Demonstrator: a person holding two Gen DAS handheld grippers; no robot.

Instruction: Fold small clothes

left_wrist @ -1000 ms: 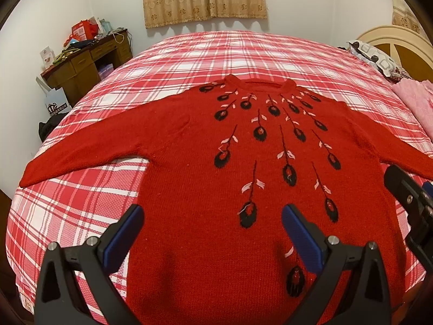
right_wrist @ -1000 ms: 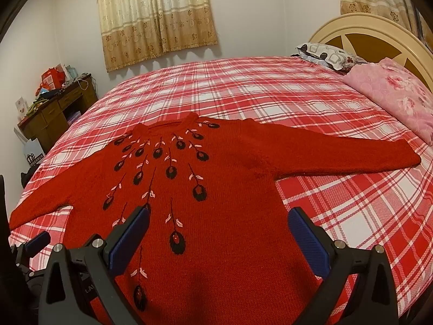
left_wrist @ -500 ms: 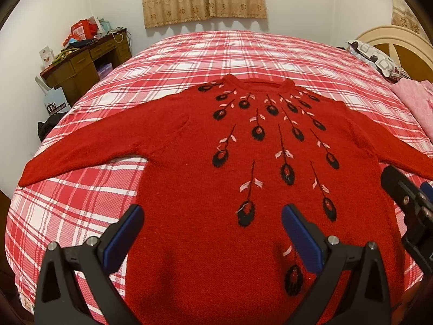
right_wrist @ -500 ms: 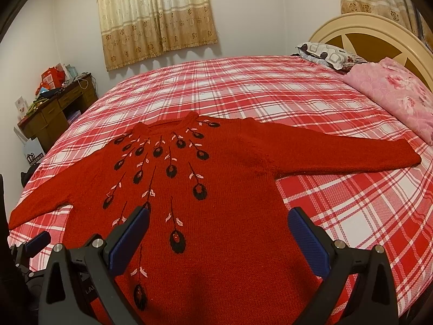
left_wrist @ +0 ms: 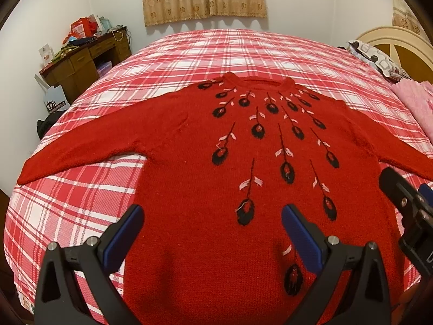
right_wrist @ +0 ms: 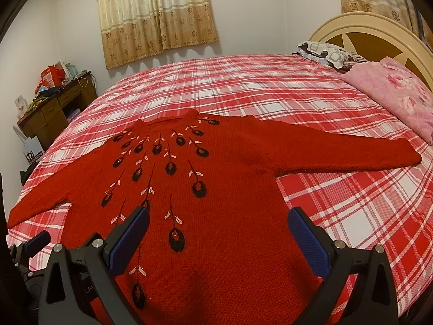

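Across the frame's middle, the red knitted sweater with black feather motifs (left_wrist: 189, 189) lies flat, its 2 sleeves spread ready for folding, while the left gripper (left_wrist: 211, 233) and right gripper (right_wrist: 217, 238) hover wide open, holding nothing.

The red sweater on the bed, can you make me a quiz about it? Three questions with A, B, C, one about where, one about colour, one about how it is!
1. Where does the red knitted sweater with black feather shapes lie?
A. on the red and white checked bedspread
B. on the brown wooden desk
C. on the pink flowered blanket

2. What colour are the pads on the gripper fingers?
A. yellow
B. blue
C. green

3. How is the sweater now?
A. rolled into a ball
B. folded in half
C. spread flat, both sleeves out

Answers:
1 A, checked cloth shows all around the sweater; the desk and pink blanket are apart from it.
2 B, both the left gripper and the right gripper show blue pads, and both are open and hold nothing.
3 C, each sleeve stretches sideways and nothing is folded yet.
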